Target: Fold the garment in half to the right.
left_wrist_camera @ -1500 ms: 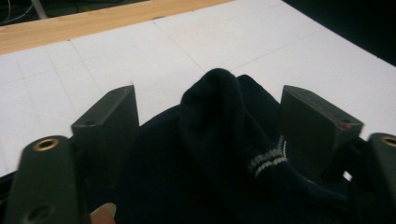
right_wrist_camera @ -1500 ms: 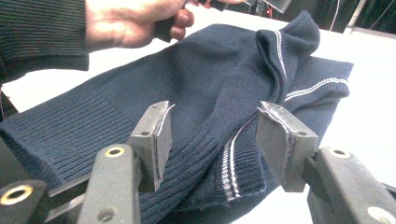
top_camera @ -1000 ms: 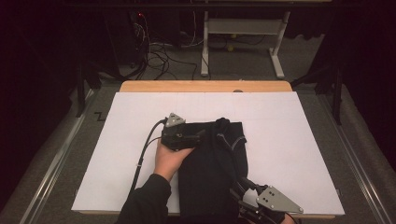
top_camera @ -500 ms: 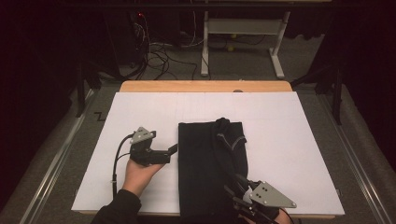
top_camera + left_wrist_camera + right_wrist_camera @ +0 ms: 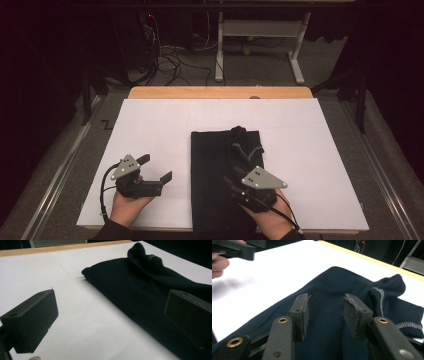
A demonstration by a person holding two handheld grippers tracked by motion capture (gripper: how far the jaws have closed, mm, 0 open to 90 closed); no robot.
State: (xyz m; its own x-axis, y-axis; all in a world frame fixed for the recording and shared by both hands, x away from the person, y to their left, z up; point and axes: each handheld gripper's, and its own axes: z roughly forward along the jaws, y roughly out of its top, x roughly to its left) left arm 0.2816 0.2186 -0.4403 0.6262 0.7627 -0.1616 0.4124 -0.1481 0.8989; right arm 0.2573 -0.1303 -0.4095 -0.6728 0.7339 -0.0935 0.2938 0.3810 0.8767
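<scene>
We are looking into a dim room.
A white metal desk frame (image 5: 260,42) is standing on grey carpet (image 5: 180,75), beside tangled black cables (image 5: 167,57).

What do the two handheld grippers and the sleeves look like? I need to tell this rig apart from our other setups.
Both the left gripper and the right gripper are black, each topped by a grey three-cornered plate with small dark dots. A black cable trails from each. The jaws are blocky and black; the right gripper view shows brass-coloured rivets and grey pads. The person wears dark sleeves.
</scene>
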